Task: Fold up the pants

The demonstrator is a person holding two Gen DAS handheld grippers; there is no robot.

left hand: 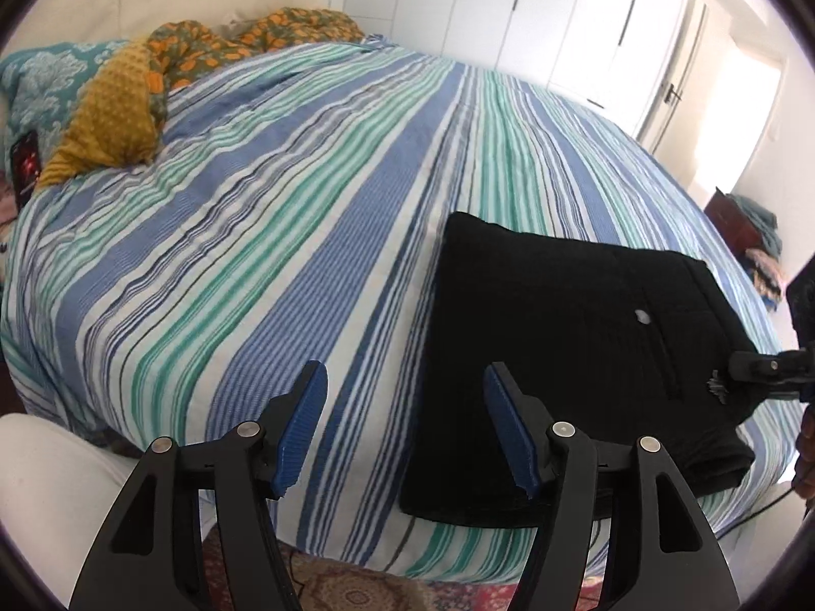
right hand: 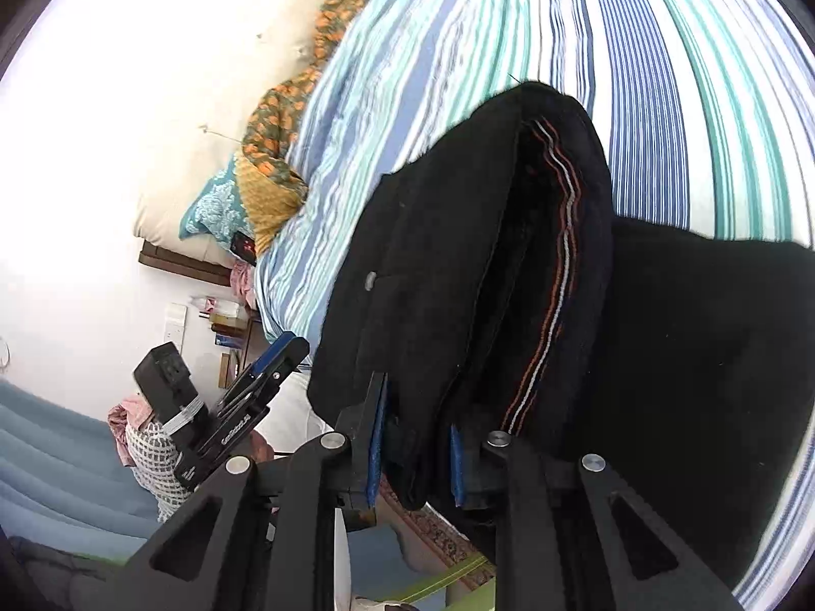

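While the folded black pants [right hand: 458,275] are being pinched at their near edge, the right hand-held gripper [right hand: 415,450] is being kept clenched on the stacked waistband layers, its blue pads [right hand: 376,438] pressing the cloth from both sides. Only in the right wrist view is that grip being shown closely: the layers are being lifted off the bed there, the inner waistband with its orange and white stitched lines is being exposed, and a pale button [right hand: 371,280] is being seen on the outer face. From the pads the lifted bundle is being stretched away toward the striped bedspread [right hand: 687,102], so its long axis is running away from the camera in that view. The left hand-held gripper [right hand: 285,351] is also being caught there, off to the left and apart from the cloth.

In the left wrist view the left hand-held gripper [left hand: 405,430] is being held released, nothing being gripped between its blue pads [left hand: 300,427], which are hanging over the bedspread [left hand: 229,254] just left of the pants [left hand: 560,356]. Only here is the whole garment being shown as a compact dark rectangle lying near the bed's near edge, its long side running away from the camera toward the far side of the bed. At its right corner the right hand-held gripper [left hand: 726,387] is being seen closed on the fabric. A mustard pillow [left hand: 112,117] is being shown well apart, at the head of the bed.
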